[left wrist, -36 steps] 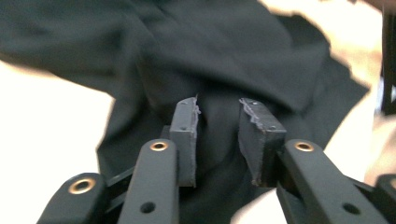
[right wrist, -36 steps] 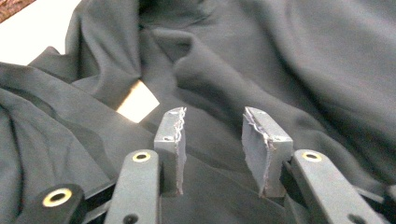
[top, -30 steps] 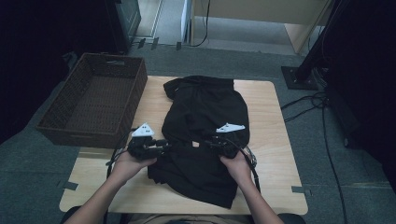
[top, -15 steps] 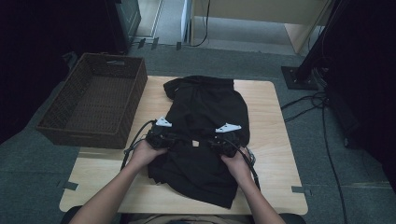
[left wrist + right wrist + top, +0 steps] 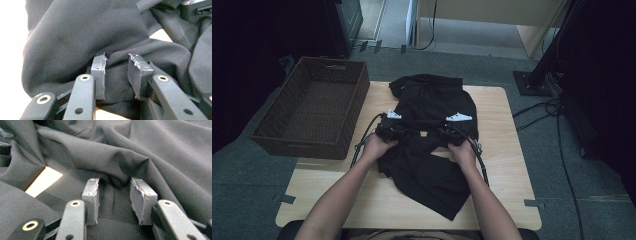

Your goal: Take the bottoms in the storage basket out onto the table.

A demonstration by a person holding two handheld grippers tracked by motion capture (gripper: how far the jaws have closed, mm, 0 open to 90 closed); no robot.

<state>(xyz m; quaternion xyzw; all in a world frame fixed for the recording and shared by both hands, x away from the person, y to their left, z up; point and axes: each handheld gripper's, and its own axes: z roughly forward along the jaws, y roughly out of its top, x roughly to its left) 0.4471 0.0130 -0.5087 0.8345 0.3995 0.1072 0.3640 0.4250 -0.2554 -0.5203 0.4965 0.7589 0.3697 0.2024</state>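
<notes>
The black garment [image 5: 432, 135] lies crumpled in the middle of the table [image 5: 507, 150]. The left gripper [image 5: 116, 75] and right gripper [image 5: 113, 200] have jaws spread, cloth between the pads; the right jaws have just been closing.

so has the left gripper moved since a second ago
Yes. In the high view the left gripper has gone right, away from the wicker basket and onto the black garment.

A lab or studio: a pale wooden worktop [image 5: 512, 165] on grey carpet tiles [image 5: 582, 190] (tape marks its corners), loose black cables [image 5: 557, 112], a black stand base [image 5: 532, 82].
</notes>
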